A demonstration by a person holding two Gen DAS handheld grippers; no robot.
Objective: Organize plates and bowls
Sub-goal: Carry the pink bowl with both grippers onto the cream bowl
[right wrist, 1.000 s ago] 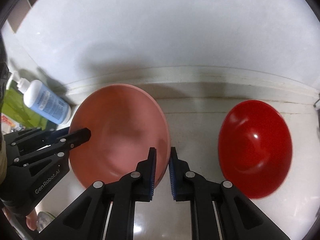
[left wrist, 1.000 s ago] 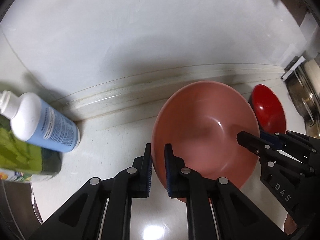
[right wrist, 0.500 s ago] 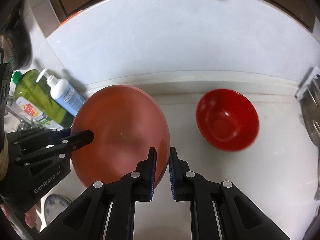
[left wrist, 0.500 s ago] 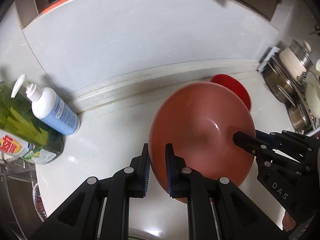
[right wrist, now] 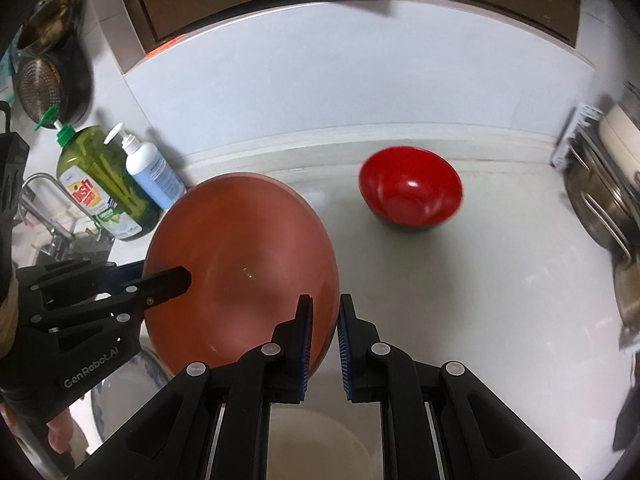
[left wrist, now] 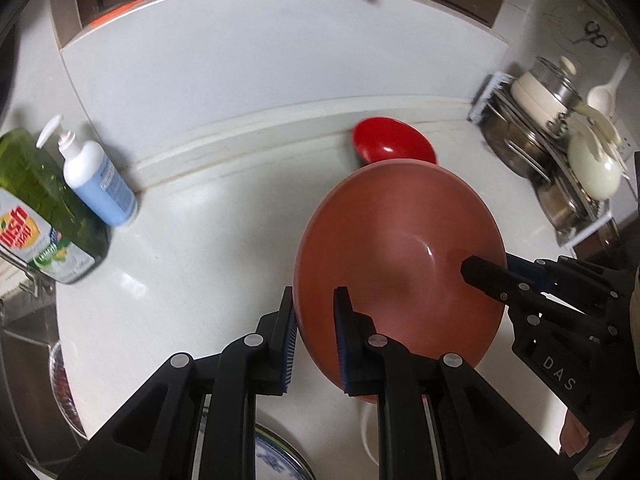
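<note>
A large terracotta-pink bowl (left wrist: 400,248) is held in the air above the white counter, gripped from both sides. My left gripper (left wrist: 316,332) is shut on its left rim. My right gripper (right wrist: 322,344) is shut on its right rim, and the bowl also shows in the right wrist view (right wrist: 240,268). A smaller red bowl (right wrist: 410,192) stands on the counter near the back wall; in the left wrist view the red bowl (left wrist: 394,142) peeks out behind the pink one. A blue-patterned plate (left wrist: 276,460) and a white dish (right wrist: 320,444) lie below the grippers.
A green dish-soap bottle (left wrist: 36,208) and a white-blue pump bottle (left wrist: 98,184) stand at the left by the sink. A rack with steel pots and white lids (left wrist: 560,140) is at the right. White counter (right wrist: 500,300) lies between.
Both grippers have lifted the pink bowl up and back from the wall. The red bowl and bottles now look smaller and farther away.
</note>
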